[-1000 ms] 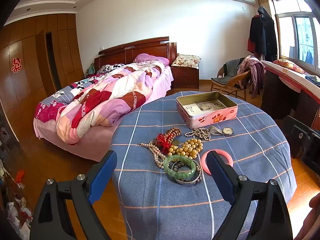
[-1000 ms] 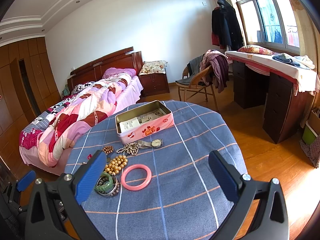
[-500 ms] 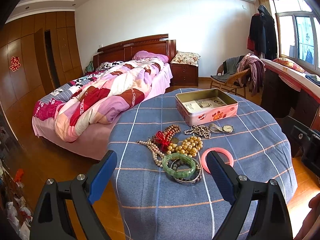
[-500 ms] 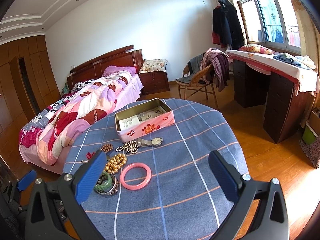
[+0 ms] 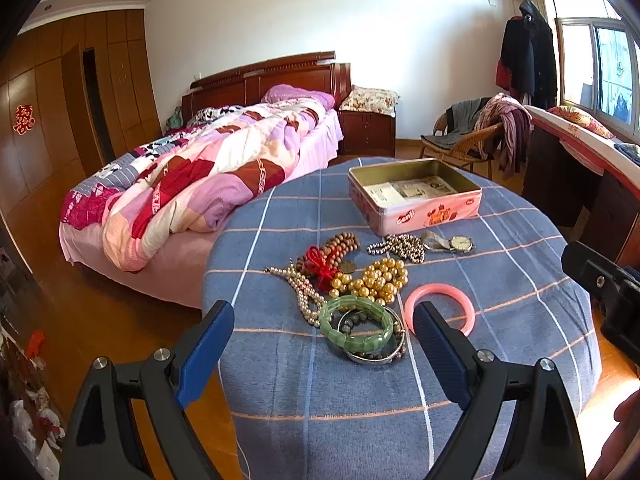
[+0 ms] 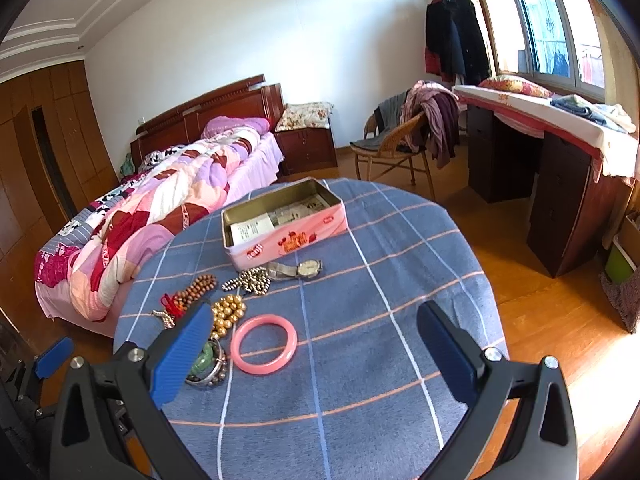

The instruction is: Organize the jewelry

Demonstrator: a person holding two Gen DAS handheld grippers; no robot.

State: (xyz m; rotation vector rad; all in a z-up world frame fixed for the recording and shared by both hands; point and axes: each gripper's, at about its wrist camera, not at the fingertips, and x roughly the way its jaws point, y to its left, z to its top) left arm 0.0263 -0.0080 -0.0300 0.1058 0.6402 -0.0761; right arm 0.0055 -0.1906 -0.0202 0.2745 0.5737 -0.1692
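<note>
A pink tin box stands open at the far side of the round table. In front of it lie a wristwatch, a silver bead chain, brown wooden beads, gold beads, a pearl strand, a green jade bracelet and a pink bangle. My left gripper hovers open above the near pile. My right gripper is open too, above the pink bangle.
A bed with a patchwork quilt runs along the table's left. A wicker chair with clothes stands behind, and a dark desk under the window on the right. Wooden floor surrounds the table.
Both grippers have come forward and lower towards the table, so the jewelry looks larger and nearer. Nothing has been picked up or shifted.
</note>
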